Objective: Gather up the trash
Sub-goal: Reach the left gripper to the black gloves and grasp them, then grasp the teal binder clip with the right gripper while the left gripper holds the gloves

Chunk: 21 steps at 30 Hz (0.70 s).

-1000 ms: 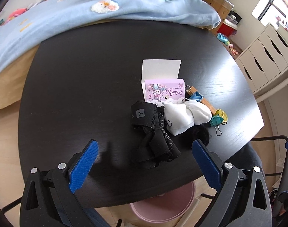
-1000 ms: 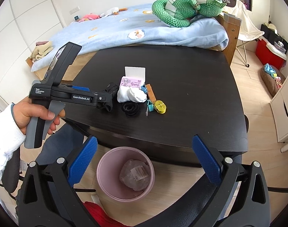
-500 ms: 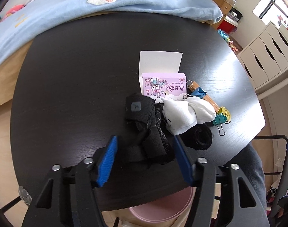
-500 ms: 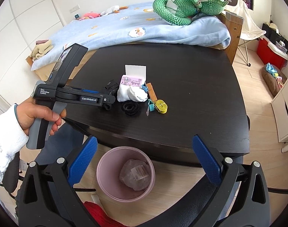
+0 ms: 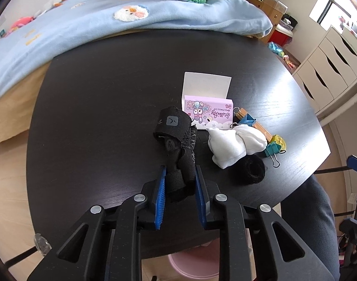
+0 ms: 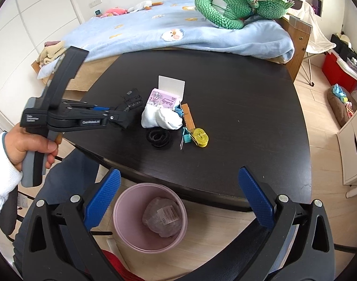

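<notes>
A black fabric wrist wrap (image 5: 176,126) lies on the dark round table (image 5: 96,117). My left gripper (image 5: 179,171) is closing tight on the wrap's near end, and its blue pads press the fabric from both sides. The right wrist view shows that same left gripper (image 6: 117,118), held by a hand, at the wrap (image 6: 131,99). My right gripper (image 6: 178,174) stands open and empty off the table's near edge, above a pink bin (image 6: 122,201) on the floor. The bin holds crumpled clear plastic (image 6: 163,217).
Beside the wrap sit a pink box (image 5: 207,114) with its flap up, a white cloth bundle (image 5: 230,145), a black hair tie (image 5: 251,168), binder clips (image 5: 272,151) and a yellow tape measure (image 5: 279,140). A bed with a blue blanket (image 5: 108,23) borders the table's far side.
The left gripper's jaws went from wide open to shut on the black wrap. The right gripper shifted slightly and stayed open.
</notes>
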Each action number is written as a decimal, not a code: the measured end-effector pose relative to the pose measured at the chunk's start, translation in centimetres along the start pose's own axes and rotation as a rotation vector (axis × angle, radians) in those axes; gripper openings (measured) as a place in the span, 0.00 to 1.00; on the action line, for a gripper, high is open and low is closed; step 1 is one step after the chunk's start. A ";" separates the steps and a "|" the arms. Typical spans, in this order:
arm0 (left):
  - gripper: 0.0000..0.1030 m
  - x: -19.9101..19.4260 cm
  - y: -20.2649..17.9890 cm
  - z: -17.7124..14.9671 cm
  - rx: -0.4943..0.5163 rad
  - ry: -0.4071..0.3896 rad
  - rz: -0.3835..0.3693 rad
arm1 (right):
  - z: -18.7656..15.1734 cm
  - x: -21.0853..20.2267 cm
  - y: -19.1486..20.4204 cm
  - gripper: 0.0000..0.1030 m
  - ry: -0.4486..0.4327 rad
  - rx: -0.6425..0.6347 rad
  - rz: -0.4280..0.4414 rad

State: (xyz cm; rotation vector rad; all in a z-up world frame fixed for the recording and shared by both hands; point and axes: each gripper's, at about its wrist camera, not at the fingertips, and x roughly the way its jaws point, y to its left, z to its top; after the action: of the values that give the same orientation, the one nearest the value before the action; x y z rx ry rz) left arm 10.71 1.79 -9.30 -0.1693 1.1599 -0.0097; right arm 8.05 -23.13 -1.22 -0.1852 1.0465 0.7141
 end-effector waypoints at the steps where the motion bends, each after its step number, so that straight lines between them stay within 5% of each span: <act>1: 0.22 -0.3 0.0 -0.1 0.000 -0.008 0.001 | 0.1 0.2 -0.1 0.96 0.003 -0.003 0.000; 17: 0.22 -3.2 0.6 -1.4 -0.007 -0.082 -0.019 | 2.0 5.4 -0.5 0.96 0.112 -0.111 0.013; 21: 0.22 -3.1 0.7 -1.7 -0.008 -0.080 -0.021 | 2.2 6.5 -0.6 0.83 0.132 -0.125 0.024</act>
State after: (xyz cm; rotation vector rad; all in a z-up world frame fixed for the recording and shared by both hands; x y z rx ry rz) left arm 7.85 2.60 -7.26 -0.1875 1.0781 -0.0160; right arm 11.96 -19.64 -5.66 -0.3313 1.1322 0.7979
